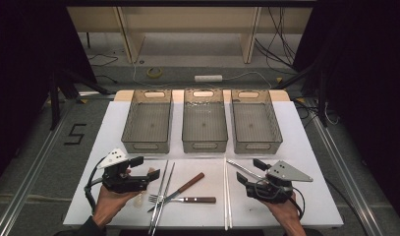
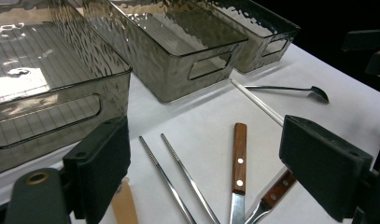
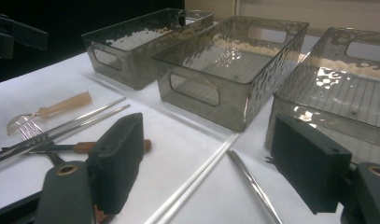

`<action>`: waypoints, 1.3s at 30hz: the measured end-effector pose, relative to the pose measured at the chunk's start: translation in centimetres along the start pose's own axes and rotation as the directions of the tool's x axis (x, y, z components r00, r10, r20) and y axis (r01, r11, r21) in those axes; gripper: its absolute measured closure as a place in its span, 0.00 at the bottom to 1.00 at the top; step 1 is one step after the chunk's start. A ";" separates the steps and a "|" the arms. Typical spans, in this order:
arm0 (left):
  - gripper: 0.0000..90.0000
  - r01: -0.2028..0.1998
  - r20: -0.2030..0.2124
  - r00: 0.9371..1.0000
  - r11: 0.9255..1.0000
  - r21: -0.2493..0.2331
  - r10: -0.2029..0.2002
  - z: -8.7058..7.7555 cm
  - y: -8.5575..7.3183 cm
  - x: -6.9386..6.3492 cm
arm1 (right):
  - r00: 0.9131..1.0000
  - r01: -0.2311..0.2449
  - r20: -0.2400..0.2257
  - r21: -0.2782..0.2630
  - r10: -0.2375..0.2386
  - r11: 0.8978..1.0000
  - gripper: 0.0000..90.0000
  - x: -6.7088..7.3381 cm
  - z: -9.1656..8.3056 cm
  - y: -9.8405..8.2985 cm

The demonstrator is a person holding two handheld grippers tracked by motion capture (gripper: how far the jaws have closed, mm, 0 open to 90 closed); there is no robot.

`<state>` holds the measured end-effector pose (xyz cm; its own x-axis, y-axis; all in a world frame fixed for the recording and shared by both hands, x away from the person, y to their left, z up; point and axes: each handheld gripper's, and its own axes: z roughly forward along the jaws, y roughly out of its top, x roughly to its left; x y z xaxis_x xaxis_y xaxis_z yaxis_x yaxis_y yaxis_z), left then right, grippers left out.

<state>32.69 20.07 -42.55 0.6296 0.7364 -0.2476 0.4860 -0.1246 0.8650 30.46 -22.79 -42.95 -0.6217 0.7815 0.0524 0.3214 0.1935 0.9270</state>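
Both claws (image 1: pixel 147 167) (image 1: pixel 250 171) wide over cutlery (image 1: pixel 175 194)

Lit from above, bright on the white table (image 1: pixel 305 147), dark all round at left and right. Glare rippling on the clear bins (image 2: pixel 52 70), strongest on the nearest walls in both gripper views. Soft, short shadows under the cutlery. Slightly soft and grainy throughout; near black jaws blurred, lines bowed towards the edges.
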 end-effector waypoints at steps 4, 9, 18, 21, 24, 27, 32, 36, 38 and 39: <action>0.19 0.015 -0.011 1.000 1.000 0.023 -0.014 0.1 0.0 0.1 | 1.000 -0.001 0.000 0.003 0.001 1.000 0.30 0.0 0.0 0.0; 0.22 0.044 -0.044 0.998 0.995 0.088 -0.041 0.4 0.1 0.3 | 1.000 -0.001 0.000 0.007 0.001 1.000 0.31 0.0 0.1 0.0; 0.34 0.051 -0.124 0.992 0.959 0.278 -0.017 1.5 0.7 -0.2 | 1.000 -0.008 -0.001 0.022 0.008 1.000 0.31 0.0 0.2 -0.1; 0.38 0.038 -0.137 0.990 0.942 0.334 0.008 2.1 0.8 -0.6 | 1.000 -0.008 0.001 0.026 0.008 1.000 0.31 0.0 0.3 -0.1; 0.42 0.048 -0.123 0.992 0.919 0.392 0.001 2.7 0.8 -0.6 | 1.000 -0.006 0.000 0.027 0.006 1.000 0.31 0.0 0.2 -0.1; 0.45 0.045 -0.118 0.993 0.901 0.432 0.007 3.1 0.9 -0.5 | 1.000 -0.011 0.001 0.029 0.011 1.000 0.31 0.0 0.3 -0.1; 0.52 0.039 -0.101 0.995 0.881 0.471 0.010 4.1 1.2 -0.7 | 1.000 -0.013 -0.001 0.034 0.013 0.999 0.31 0.0 0.3 -0.1; 0.55 0.023 -0.091 0.995 0.856 0.516 0.028 5.3 1.0 -1.0 | 1.000 -0.013 -0.003 0.042 0.013 0.999 0.31 0.0 0.4 -0.2; 0.58 0.027 -0.090 0.996 0.843 0.537 0.025 5.8 1.0 -0.9 | 1.000 -0.011 -0.005 0.045 0.011 0.999 0.31 0.0 0.4 -0.2; 0.58 0.024 -0.085 0.996 0.833 0.553 0.028 6.0 1.0 -0.9 | 1.000 -0.011 -0.005 0.045 0.011 0.999 0.31 0.0 0.4 -0.2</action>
<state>36.21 15.34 -44.09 0.5892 0.7865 -0.1850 0.7549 -0.4542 0.4731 30.65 -22.56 -43.29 -0.6217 0.7805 0.0647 0.3600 0.2114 0.9087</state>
